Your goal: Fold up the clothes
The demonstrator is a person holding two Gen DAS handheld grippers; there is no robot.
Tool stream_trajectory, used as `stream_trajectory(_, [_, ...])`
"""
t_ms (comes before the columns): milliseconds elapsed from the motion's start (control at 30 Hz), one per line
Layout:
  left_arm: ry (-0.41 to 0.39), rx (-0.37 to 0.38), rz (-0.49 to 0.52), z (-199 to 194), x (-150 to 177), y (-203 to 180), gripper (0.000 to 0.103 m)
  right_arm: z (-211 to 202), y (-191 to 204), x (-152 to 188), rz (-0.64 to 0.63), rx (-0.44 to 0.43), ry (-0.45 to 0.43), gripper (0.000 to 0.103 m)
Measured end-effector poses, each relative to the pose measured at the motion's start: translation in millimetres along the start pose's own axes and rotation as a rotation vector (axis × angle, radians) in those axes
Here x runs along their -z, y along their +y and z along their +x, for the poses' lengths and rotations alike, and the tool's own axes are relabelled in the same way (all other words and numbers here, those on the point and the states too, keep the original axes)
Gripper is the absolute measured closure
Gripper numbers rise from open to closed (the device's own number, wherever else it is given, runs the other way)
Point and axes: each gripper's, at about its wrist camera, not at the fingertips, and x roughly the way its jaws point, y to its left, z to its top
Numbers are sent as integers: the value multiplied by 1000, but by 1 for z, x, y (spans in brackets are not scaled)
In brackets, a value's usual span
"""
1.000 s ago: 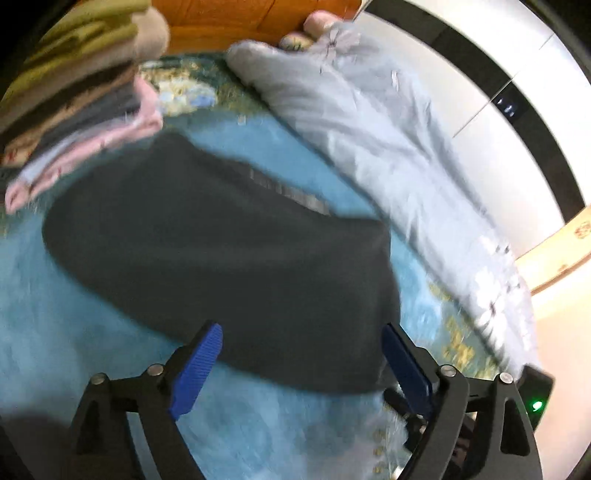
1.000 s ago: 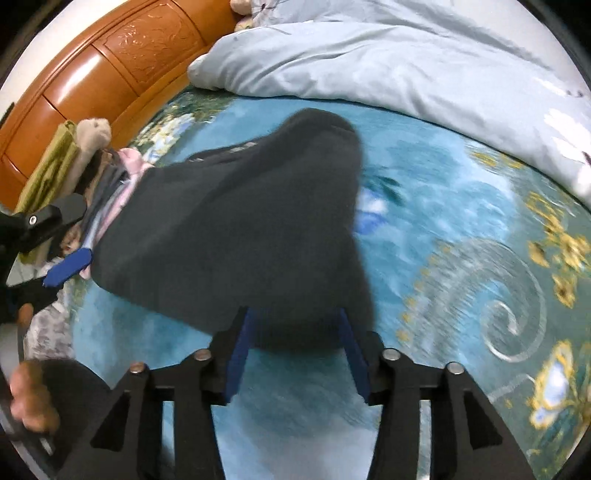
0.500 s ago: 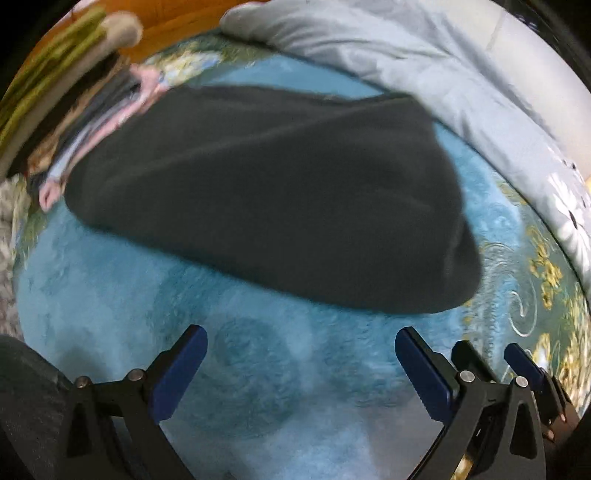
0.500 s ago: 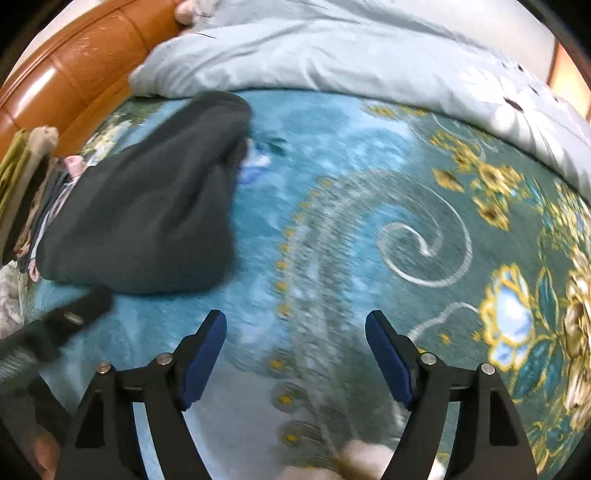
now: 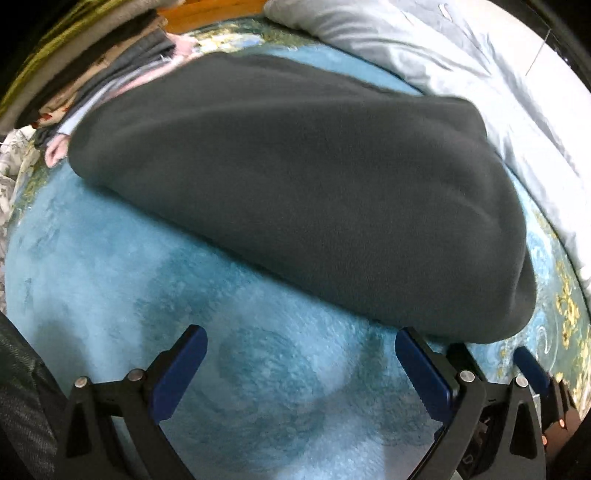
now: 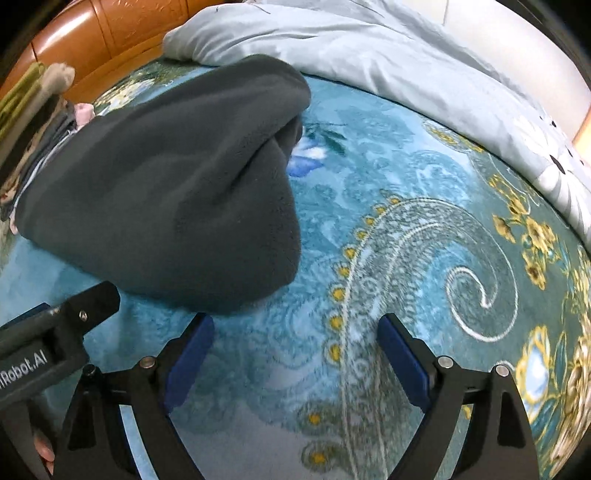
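The dark grey fleece (image 5: 295, 184) is lying folded on the teal bedspread (image 5: 240, 369), its rounded fold end (image 6: 258, 258) bulging toward me and its far edge running up against a stack of folded clothes (image 5: 92, 74) at the left. I am looking at a soft, thick bundle with one crease showing near its right side in the right wrist view, where a lower layer is peeking out beneath the top one. I am holding the left hand-held gripper (image 5: 301, 373) just short of the fleece's near edge, its blue pads spread wide over bare bedspread and gripping nothing. I am holding the right hand-held gripper (image 6: 295, 354) beside the fold end, just off the fleece; its jaws are opening, with only patterned bedspread between them. In the left wrist view the right gripper is showing at the lower right, close beside the left one. A pale grey duvet (image 6: 369, 55) is lying bunched along the far side of the bed, well apart from the fleece in most places and near it at the upper corner. A wooden headboard (image 6: 110, 29) is showing beyond the clothes stack.
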Motion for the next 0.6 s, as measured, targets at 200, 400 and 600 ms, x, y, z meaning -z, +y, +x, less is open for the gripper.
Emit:
stream_trajectory(200, [31,3,-11,8,-2,2,0,6,4,2,-41,16,-34,9])
stream_trajectory(400, [44,-23,11,10,-3,0,0,6,6,8,-31,25,-84,5])
stream_trajectory(600, [52,-32,19,8,-5,1,0,5,8,12,-35,31,-113,5])
